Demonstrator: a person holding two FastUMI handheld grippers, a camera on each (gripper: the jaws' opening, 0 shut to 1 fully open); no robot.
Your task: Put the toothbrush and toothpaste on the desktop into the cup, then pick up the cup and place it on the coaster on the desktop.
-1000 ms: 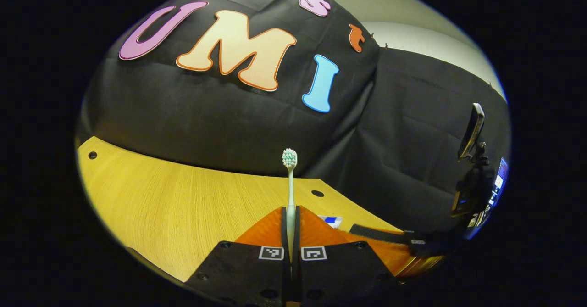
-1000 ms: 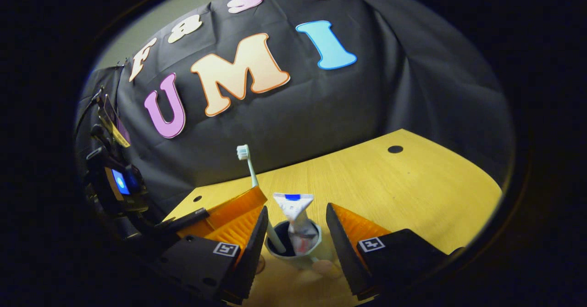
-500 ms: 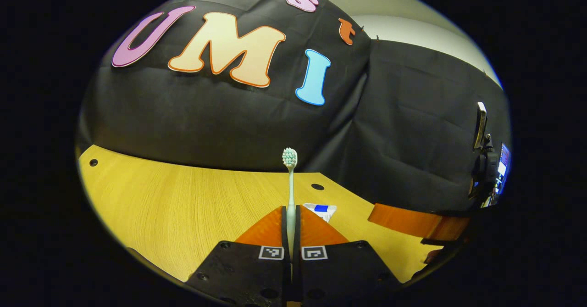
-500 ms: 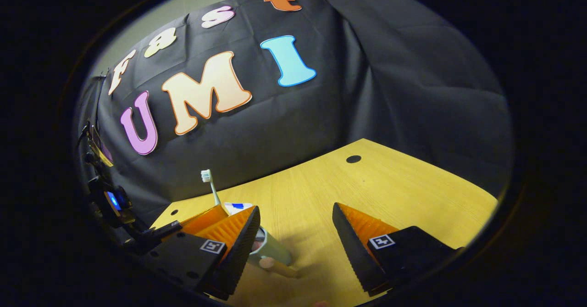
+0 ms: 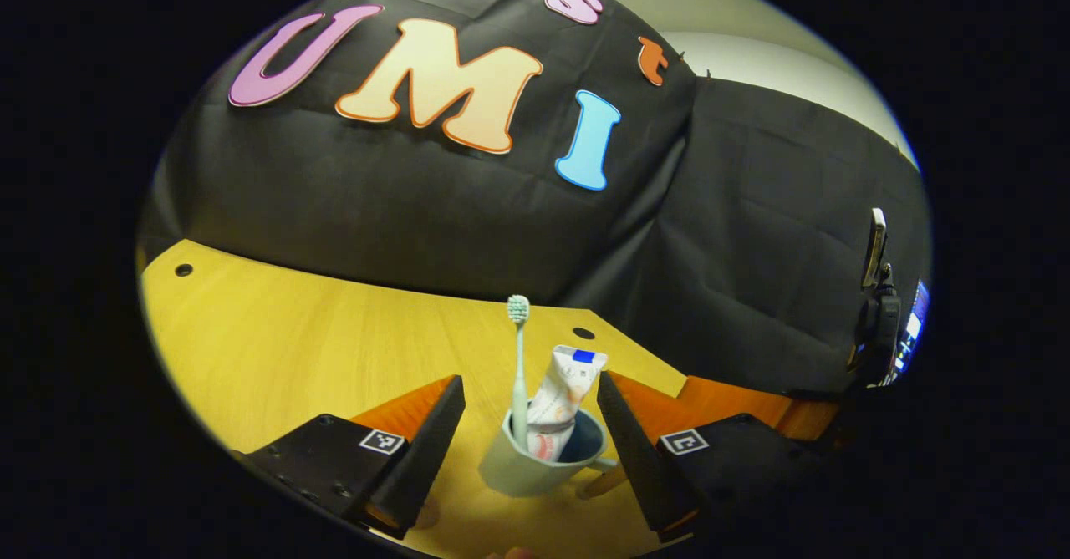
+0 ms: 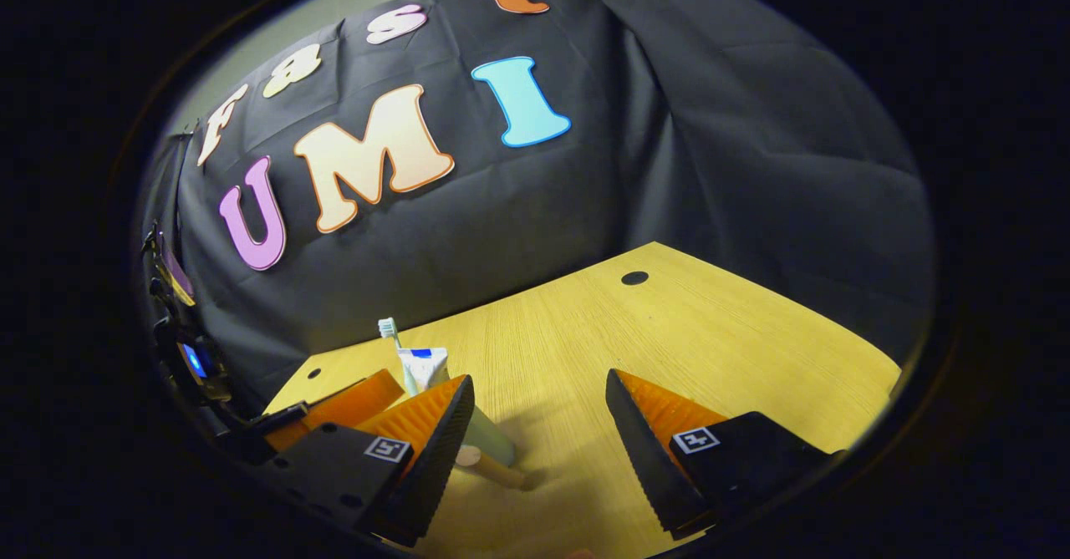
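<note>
On wood desktop (image 5: 276,333), centre of left gripper view: cup (image 5: 535,463) upright w/ toothbrush (image 5: 518,358) standing bristles-up at its left side, toothpaste (image 5: 562,396) tube leaning beside it, crimped end up. Both are inside cup. Cup handle sticks out to the right. Left gripper (image 5: 527,421) jaws wide, one finger each side of cup, apart from it, gripping nothing. Other gripper's finger shows just right of cup in that view. Right gripper view: right gripper (image 6: 539,421) jaws wide, empty, over bare desktop (image 6: 669,333); cup (image 6: 489,446) sits partly behind its left finger, toothbrush (image 6: 389,333) head & toothpaste (image 6: 422,367) top poking above it. Cup handle (image 6: 493,469) points toward the gap. Coaster: can't tell where
</note>
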